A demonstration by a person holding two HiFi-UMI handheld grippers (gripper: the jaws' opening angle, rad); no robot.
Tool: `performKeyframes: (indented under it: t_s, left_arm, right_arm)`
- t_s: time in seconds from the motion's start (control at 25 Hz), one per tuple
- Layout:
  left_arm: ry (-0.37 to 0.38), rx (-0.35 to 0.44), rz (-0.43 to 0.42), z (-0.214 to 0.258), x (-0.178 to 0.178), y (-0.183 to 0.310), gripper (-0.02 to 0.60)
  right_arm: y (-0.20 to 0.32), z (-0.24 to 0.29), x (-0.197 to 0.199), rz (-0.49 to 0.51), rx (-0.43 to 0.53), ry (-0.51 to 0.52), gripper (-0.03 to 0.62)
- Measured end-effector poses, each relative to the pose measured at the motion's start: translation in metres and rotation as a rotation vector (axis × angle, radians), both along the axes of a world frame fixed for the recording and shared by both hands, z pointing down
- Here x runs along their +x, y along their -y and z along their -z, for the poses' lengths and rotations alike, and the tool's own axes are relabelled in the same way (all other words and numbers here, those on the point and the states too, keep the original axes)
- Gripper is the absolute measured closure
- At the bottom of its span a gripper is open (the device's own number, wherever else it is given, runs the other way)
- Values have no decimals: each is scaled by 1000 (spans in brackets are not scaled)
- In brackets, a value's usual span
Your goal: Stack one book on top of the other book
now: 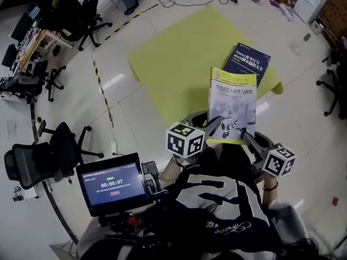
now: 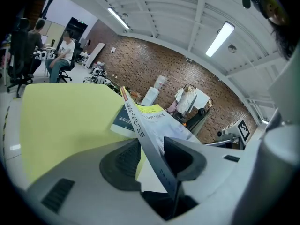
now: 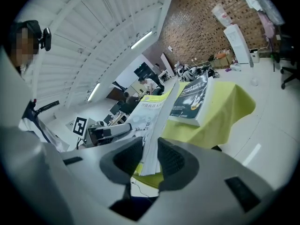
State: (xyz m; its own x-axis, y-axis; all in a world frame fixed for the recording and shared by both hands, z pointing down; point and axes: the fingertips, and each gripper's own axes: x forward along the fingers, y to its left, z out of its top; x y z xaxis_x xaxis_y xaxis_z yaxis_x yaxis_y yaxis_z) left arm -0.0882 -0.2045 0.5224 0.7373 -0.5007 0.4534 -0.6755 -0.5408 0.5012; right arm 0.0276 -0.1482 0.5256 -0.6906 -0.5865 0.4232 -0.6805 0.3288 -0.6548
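Fingers of my left gripper [image 2: 151,148] clamp yellow book [image 1: 233,99] at spine corner; right gripper [image 3: 150,150] pinches other near corner. Book raised, tilted over table [image 1: 173,64] edge; blue book [image 1: 246,61] flat beyond.

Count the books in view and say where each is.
2. The yellow book is gripped by the left gripper and right gripper; the blue book lies on the green table beyond. None seems hidden.

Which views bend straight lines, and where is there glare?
Head view: mild bending, yellow book print sharp, glare streaks on the floor. Left gripper view: fisheye, ceiling beams curve, ceiling lamp blown out, corners black. Right gripper view: fisheye too, brick wall bows, corners black.
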Motion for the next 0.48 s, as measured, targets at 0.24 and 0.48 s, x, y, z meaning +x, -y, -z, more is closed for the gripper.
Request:
performKeyframes:
  t_s: [0.24, 0.48]
  left_arm:
    - [16, -17, -28, -4, 86, 70, 425]
    - [34, -88, 12, -31, 126, 126, 425]
  right_arm:
    - [67, -2, 84, -37, -16, -24, 497]
    - [128, -22, 127, -3, -60, -55, 497]
